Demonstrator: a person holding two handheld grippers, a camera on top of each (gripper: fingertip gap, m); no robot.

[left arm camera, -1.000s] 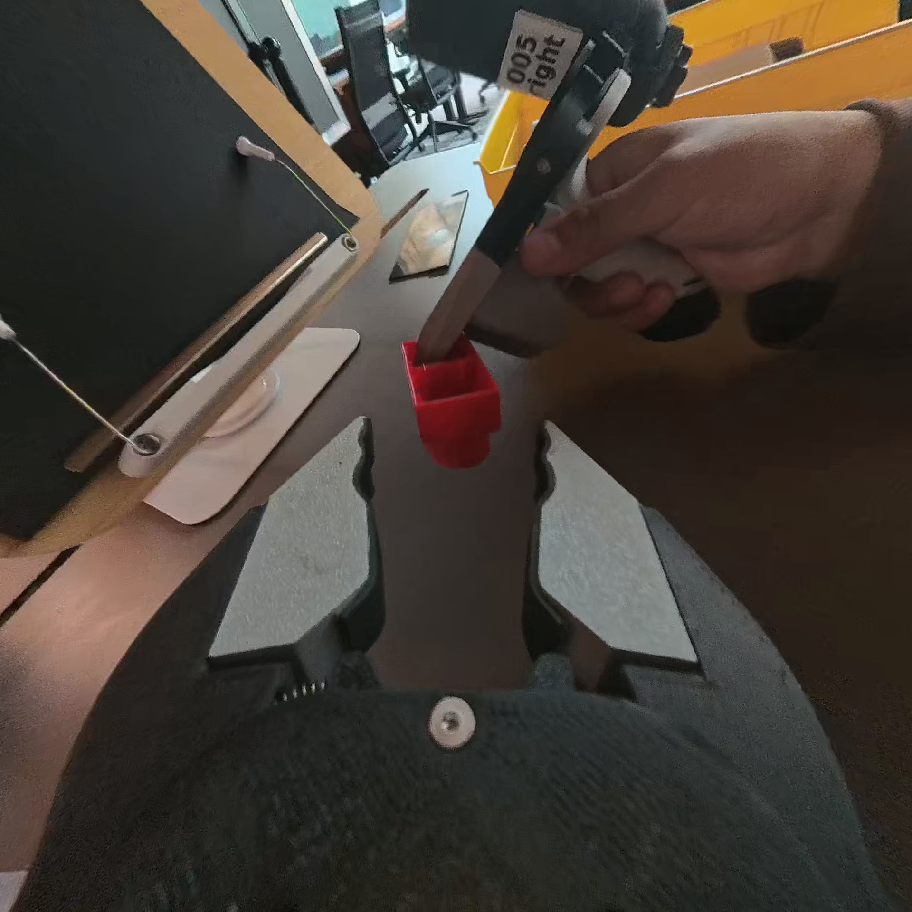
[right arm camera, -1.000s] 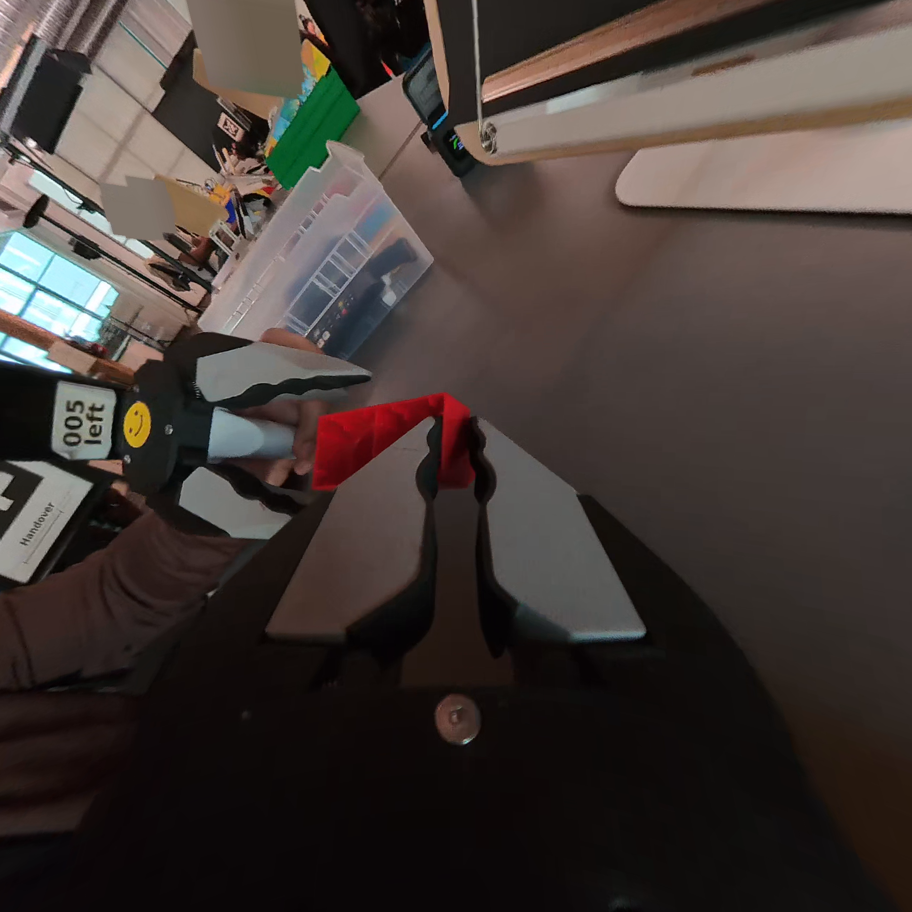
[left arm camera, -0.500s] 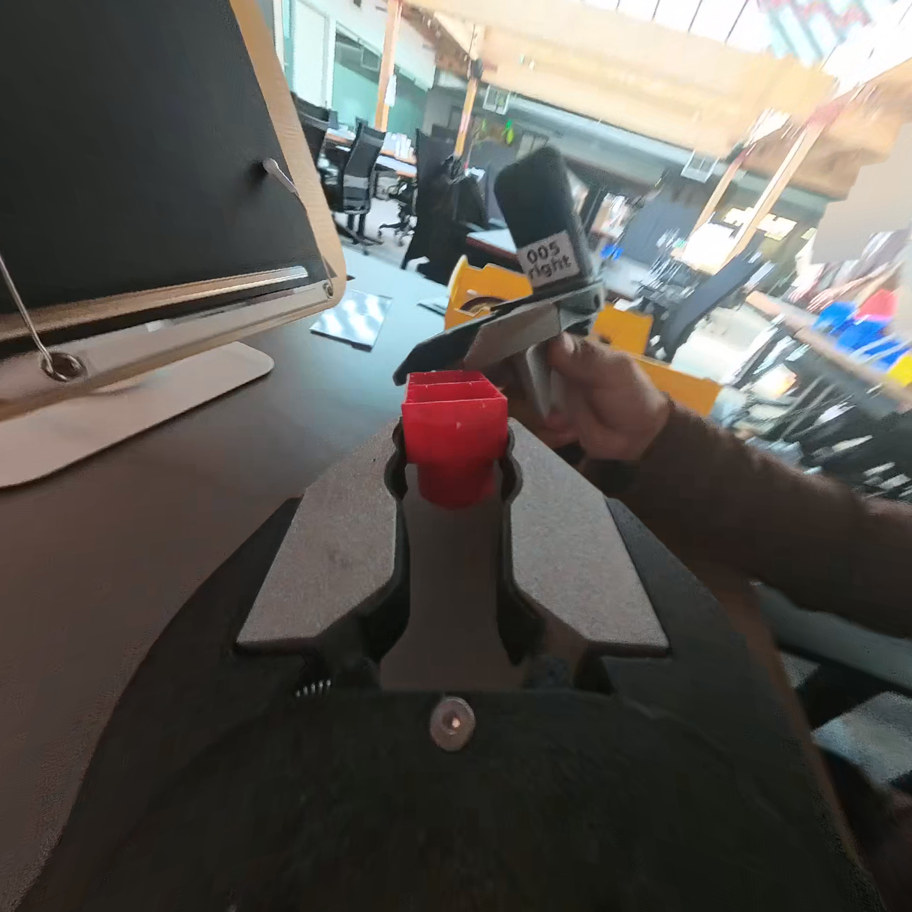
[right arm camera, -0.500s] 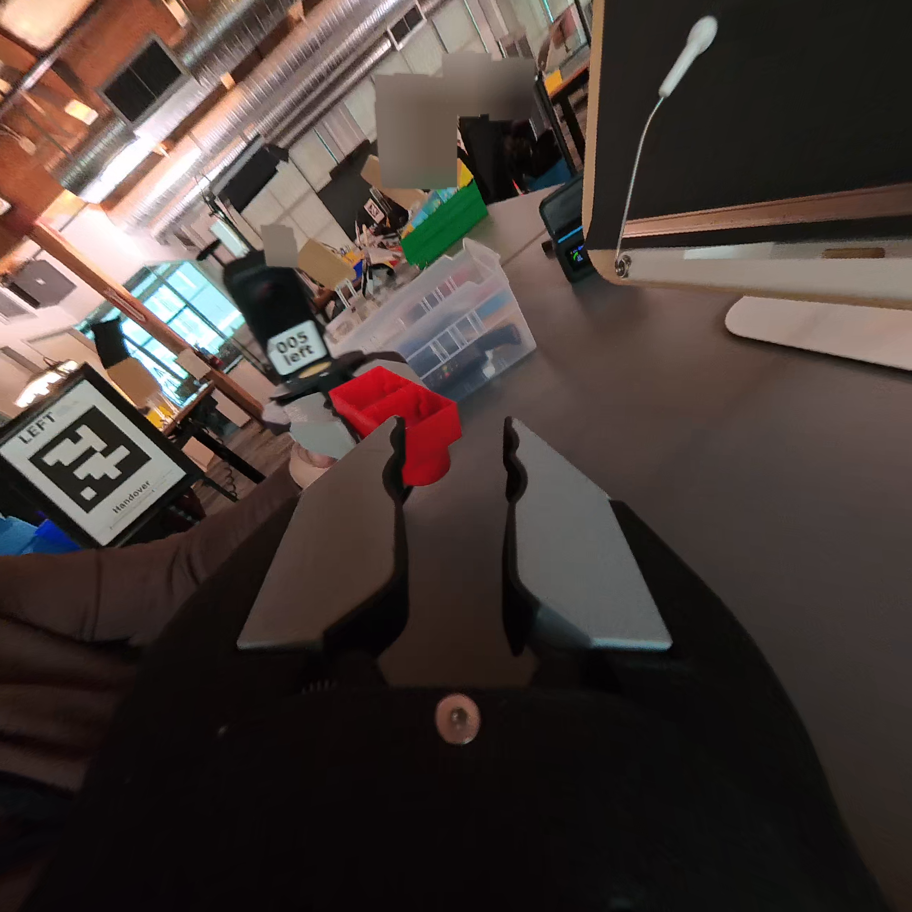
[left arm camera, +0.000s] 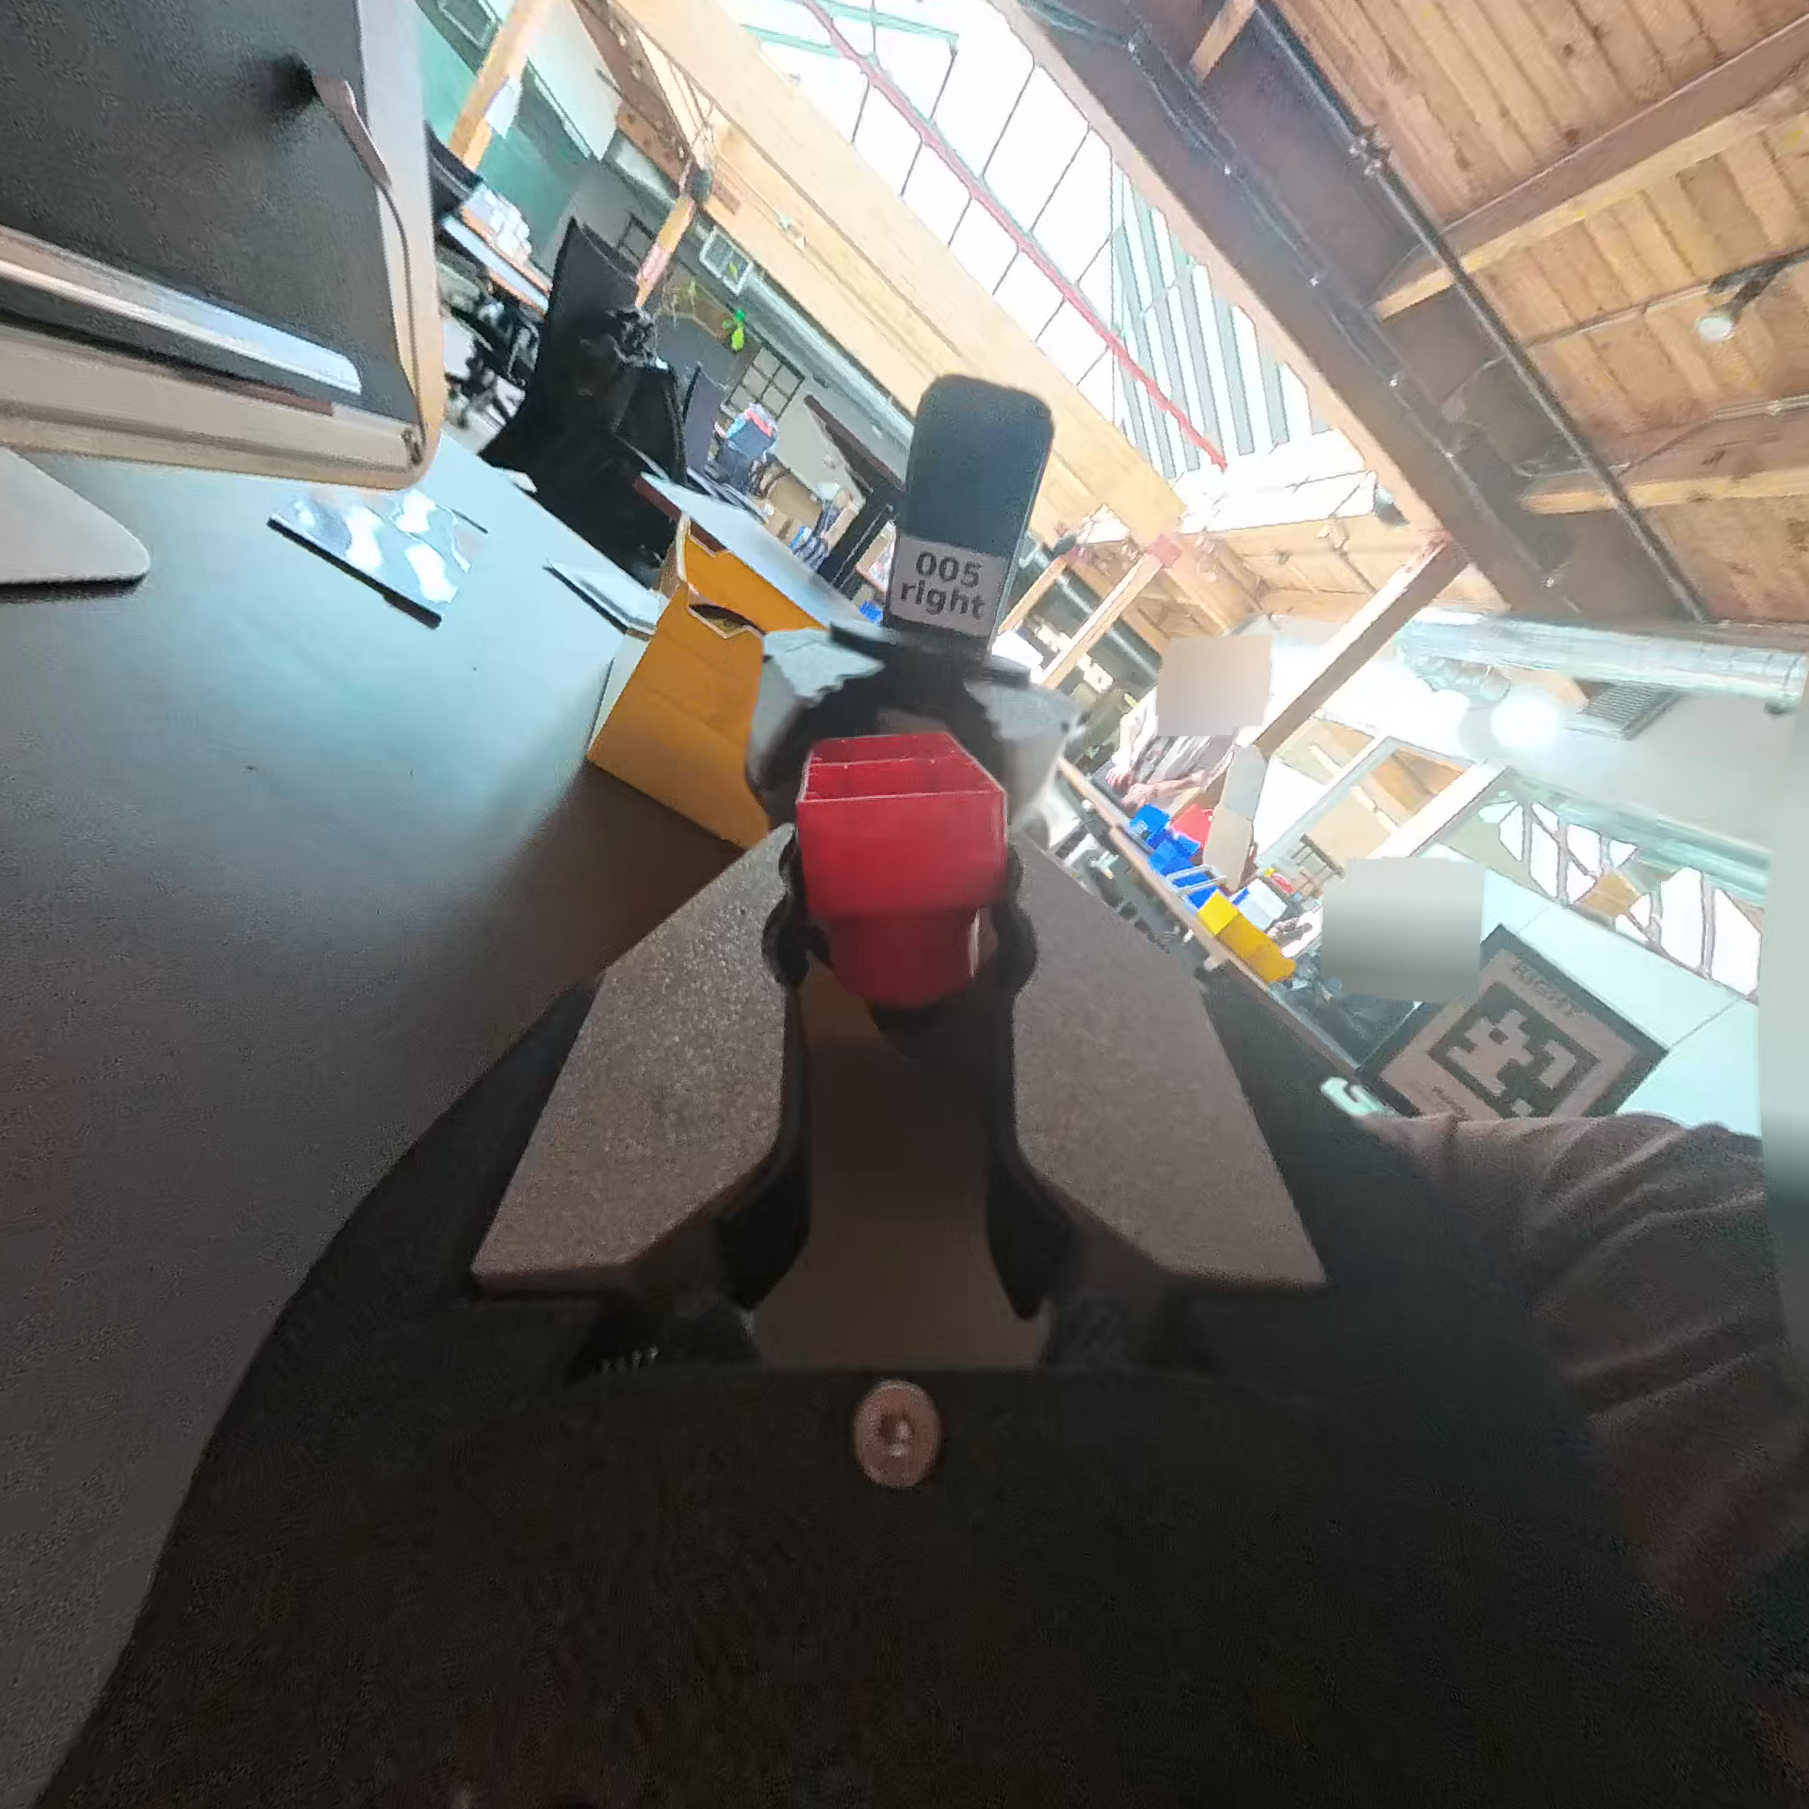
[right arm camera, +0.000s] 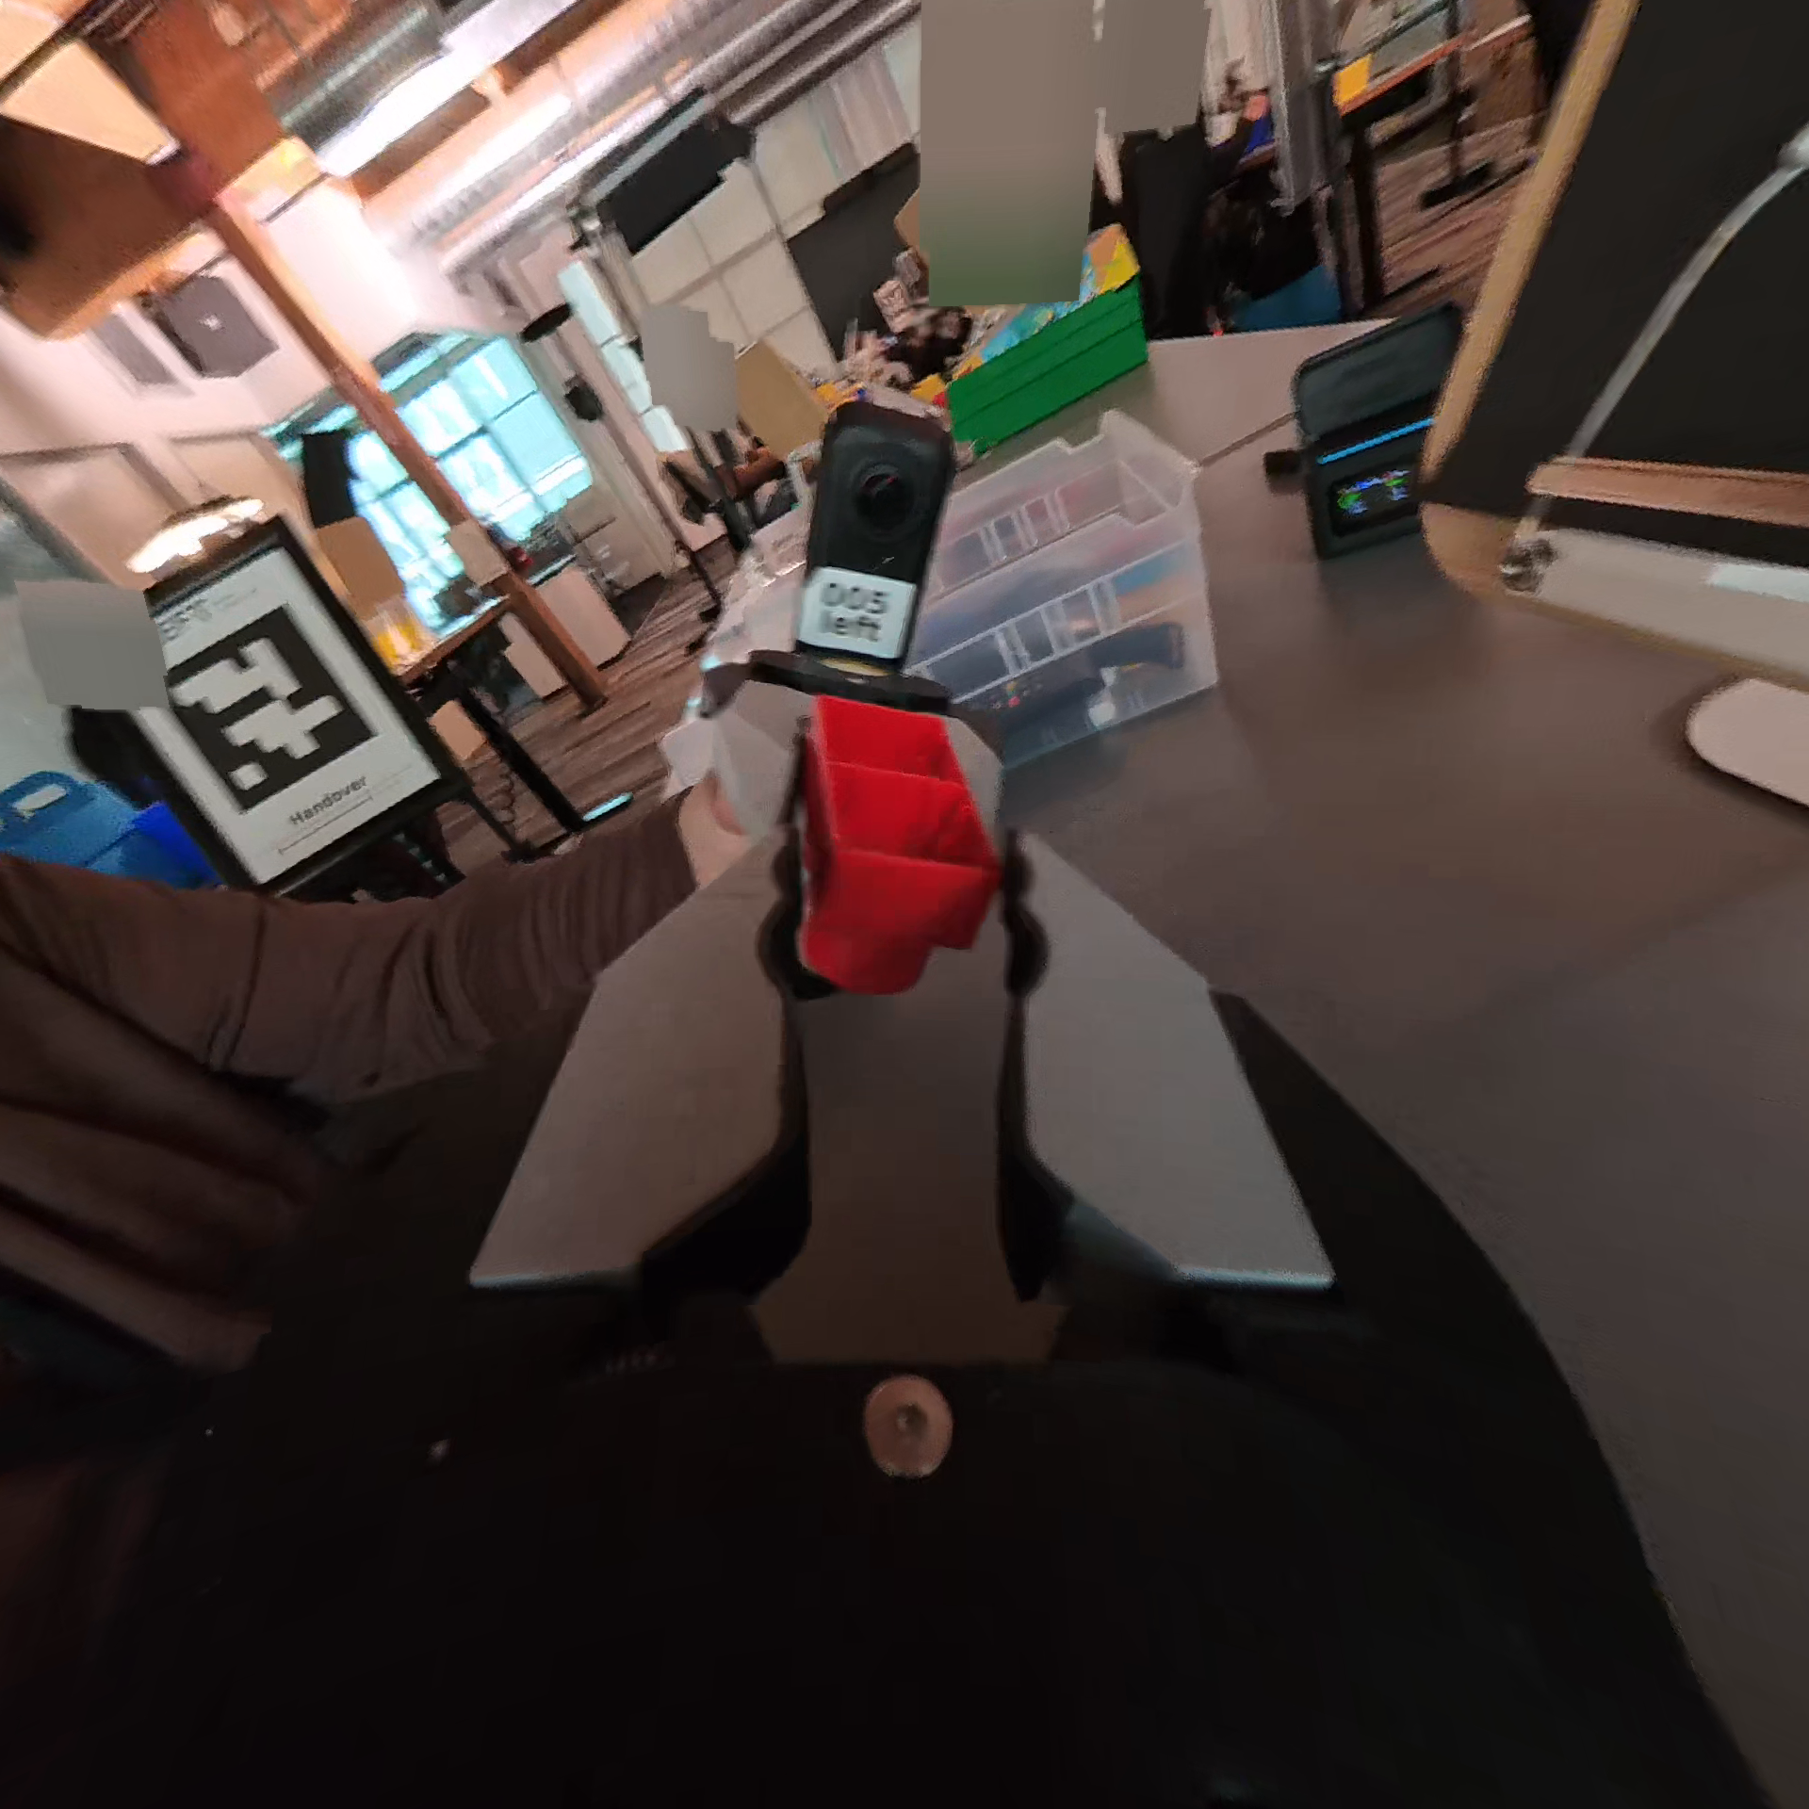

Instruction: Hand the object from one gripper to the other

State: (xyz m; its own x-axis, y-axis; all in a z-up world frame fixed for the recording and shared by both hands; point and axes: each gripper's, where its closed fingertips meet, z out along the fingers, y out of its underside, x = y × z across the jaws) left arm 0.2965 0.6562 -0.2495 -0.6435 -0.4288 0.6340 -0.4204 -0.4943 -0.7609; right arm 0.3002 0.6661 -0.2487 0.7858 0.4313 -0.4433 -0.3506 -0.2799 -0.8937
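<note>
Red cup [left arm camera: 901, 861] held in the air above the worktop [left arm camera: 245, 783], clamped at its narrow base by the left gripper [left arm camera: 896, 930]. Right gripper [right arm camera: 896, 910] faces it, fingers spread either side of the cup, apparently not squeezing. Best to centre the cup, close right firmly, and only then loosen left.

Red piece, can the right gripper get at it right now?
Probably yes: the left gripper clamps the red piece by its narrow base; the right gripper, jaws open, flanks its wider top.
</note>
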